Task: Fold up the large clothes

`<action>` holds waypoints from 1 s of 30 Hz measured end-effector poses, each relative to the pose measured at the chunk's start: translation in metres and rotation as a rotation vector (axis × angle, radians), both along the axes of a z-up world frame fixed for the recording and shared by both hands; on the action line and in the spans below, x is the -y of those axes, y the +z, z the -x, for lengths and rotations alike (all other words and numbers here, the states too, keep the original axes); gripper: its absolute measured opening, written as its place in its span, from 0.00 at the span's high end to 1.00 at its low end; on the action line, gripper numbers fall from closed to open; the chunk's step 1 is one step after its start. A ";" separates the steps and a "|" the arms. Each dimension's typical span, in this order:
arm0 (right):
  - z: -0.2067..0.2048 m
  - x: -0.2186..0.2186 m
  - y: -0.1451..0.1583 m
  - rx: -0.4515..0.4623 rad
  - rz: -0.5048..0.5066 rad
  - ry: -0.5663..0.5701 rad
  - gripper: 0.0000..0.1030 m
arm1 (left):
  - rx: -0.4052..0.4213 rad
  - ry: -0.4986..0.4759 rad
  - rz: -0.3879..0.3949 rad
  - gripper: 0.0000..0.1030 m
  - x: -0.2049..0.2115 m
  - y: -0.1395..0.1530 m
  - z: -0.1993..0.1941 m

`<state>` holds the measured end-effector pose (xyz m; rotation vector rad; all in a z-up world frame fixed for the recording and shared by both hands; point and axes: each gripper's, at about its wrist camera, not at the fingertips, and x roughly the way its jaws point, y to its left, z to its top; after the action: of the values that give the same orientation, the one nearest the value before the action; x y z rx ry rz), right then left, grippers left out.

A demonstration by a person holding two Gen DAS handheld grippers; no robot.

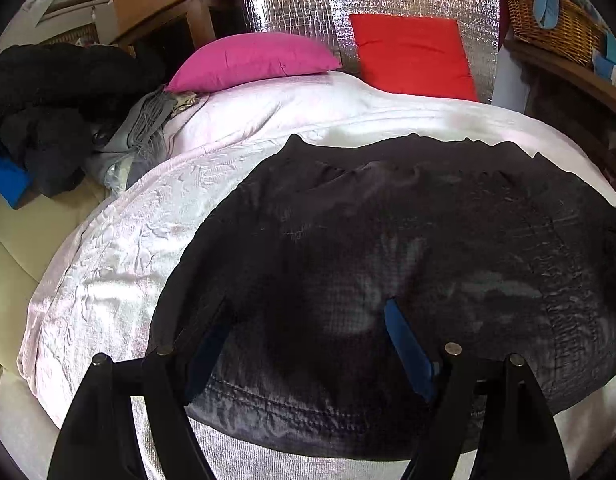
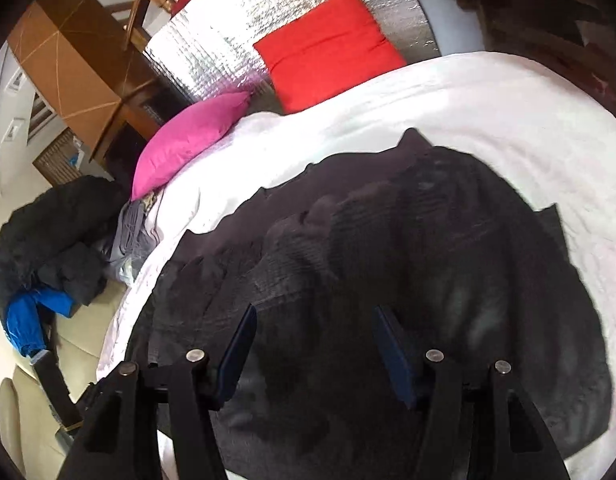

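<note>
On the far left a heap of black clothing [image 1: 48,92] with a blue piece [image 1: 6,182] sits on a cream surface, and a grey fringed cloth [image 1: 144,140] lies just beside it at the edge of the pale pink bedspread [image 1: 108,264], whose satin face is finely crinkled. The left gripper [image 1: 308,324] hangs over the near part of the dark garment [image 1: 387,248], its blue-padded fingers [image 1: 407,352] spread wide and released, gripping nothing; the fabric lies between and under them. The garment is spread fairly flat on the bedspread, a dark grey knit with a waffle-like weave, a stitched hem at the near edge and small puckers along the far edge. A magenta pillow [image 1: 252,60] lies beyond it, then a flat red cushion [image 1: 411,54] leaning on crinkled silver foil [image 1: 292,0], and a wicker basket [image 1: 555,28] at far right. The right gripper [image 2: 311,344] likewise hovers with fingers apart over the garment [image 2: 387,240].
</note>
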<state>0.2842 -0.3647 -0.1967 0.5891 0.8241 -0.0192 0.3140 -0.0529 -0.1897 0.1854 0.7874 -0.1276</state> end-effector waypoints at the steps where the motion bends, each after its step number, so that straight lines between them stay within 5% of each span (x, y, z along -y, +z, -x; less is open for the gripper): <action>1: -0.005 -0.003 -0.005 -0.023 0.002 0.005 0.37 | 0.000 -0.001 -0.002 0.23 0.000 -0.001 -0.001; 9: -0.015 -0.005 -0.022 -0.090 0.006 0.018 0.37 | -0.011 0.001 -0.007 0.17 -0.002 -0.007 -0.006; 17: 0.019 0.029 0.010 0.045 -0.025 -0.048 0.37 | 0.085 0.070 0.055 0.17 -0.031 0.019 -0.007; 19: 0.026 0.046 0.010 0.048 -0.027 -0.093 0.37 | 0.075 0.114 0.037 0.17 -0.039 0.016 -0.015; 23: 0.021 0.068 -0.014 -0.065 -0.119 -0.102 0.37 | -0.092 0.136 0.030 0.17 -0.045 -0.015 -0.041; 27: 0.023 0.076 -0.010 -0.070 -0.122 -0.060 0.37 | -0.044 0.102 0.010 0.17 -0.041 -0.006 -0.040; 30: 0.041 0.099 0.009 0.010 -0.124 -0.086 0.32 | 0.000 0.066 0.058 0.17 -0.054 0.009 -0.043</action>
<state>0.2427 -0.4636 -0.1881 0.7410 0.7932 -0.0435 0.3570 0.0014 -0.1811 0.1045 0.7880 -0.0883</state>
